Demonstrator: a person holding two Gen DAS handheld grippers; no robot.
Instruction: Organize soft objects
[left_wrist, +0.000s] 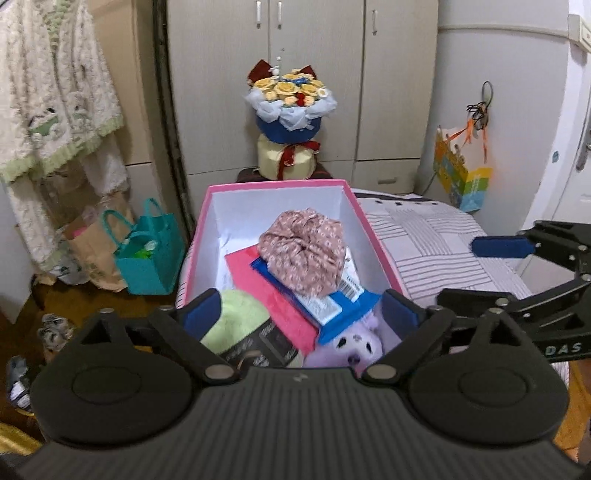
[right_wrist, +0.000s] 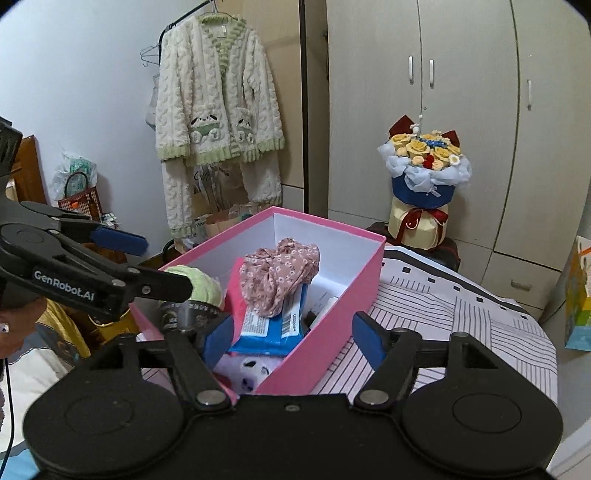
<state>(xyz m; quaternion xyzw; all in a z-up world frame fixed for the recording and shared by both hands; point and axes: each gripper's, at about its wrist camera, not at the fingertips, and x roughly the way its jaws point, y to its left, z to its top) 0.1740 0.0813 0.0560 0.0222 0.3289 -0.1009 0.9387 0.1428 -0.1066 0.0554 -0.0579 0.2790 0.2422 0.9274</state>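
Note:
A pink box with a white inside stands on the striped bed. In it lie a pink floral fabric bundle, a blue wipes pack, a pink flat item, a green soft item and a purple plush toy. My left gripper is open and empty over the box's near end. My right gripper is open and empty, with its jaws on either side of the box's right wall.
A flower bouquet stands on a stool before the wardrobe. A fluffy cardigan hangs at the left. A teal bag and paper bags sit on the floor. The striped bedspread stretches right of the box.

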